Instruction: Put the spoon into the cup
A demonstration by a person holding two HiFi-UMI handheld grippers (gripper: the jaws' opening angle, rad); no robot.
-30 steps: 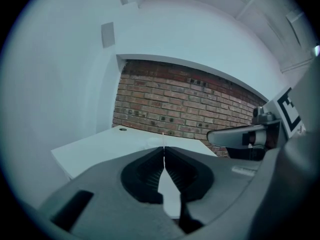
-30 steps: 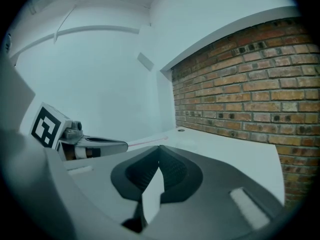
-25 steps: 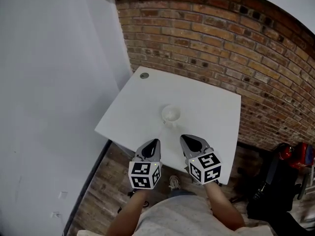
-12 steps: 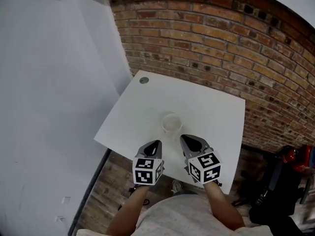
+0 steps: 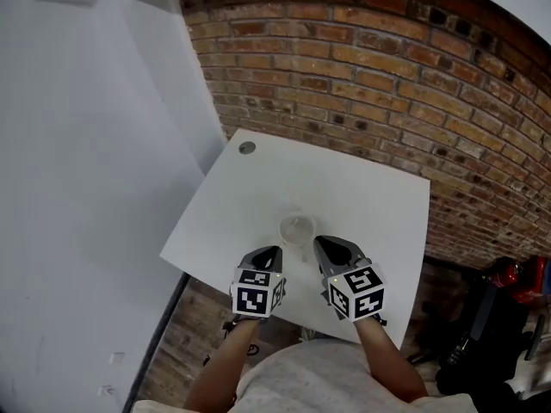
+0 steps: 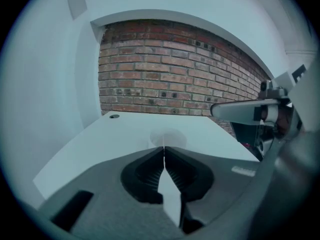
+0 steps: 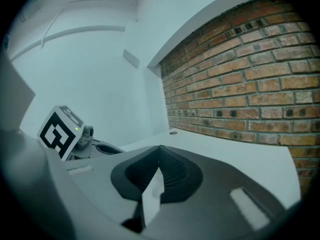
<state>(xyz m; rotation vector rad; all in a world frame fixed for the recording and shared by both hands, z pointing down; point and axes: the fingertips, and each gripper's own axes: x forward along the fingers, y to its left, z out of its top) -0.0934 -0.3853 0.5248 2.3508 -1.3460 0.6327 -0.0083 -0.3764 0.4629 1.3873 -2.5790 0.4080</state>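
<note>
Both grippers have drawn nearer the cup on the table — left gripper and right gripper pressed shut, empty. No spoon shows; better to locate it first, then spread one gripper before reaching.

Cup contents too small to tell; left gripper hides the table near edge

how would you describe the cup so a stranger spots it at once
On the white table by the brick wall, the cup stands just beyond the left hand-held gripper and right hand-held gripper. It is the only raised thing, round and pale; the grey disc at the far left corner lies flat.
</note>
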